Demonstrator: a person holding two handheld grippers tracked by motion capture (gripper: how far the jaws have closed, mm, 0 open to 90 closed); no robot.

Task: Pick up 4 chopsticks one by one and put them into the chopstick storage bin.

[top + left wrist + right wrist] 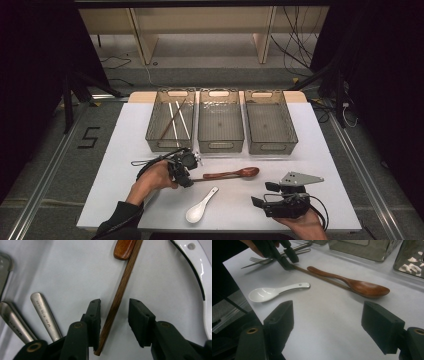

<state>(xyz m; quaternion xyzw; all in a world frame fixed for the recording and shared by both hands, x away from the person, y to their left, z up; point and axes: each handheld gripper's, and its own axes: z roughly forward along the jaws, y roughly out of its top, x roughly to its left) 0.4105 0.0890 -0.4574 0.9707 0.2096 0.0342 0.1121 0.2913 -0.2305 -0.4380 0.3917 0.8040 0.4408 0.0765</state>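
My black left gripper (114, 315) straddles a dark brown chopstick (117, 300); reddish-brown wooden spoon (352, 282), white spoon (274, 292), seemingly grey-tinted bins (220, 122).

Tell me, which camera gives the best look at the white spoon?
The right gripper view: the white spoon lies whole on the table, bowl and handle sharp. The high view shows it whole too, but small. The left gripper view catches just part of its handle at the edge.
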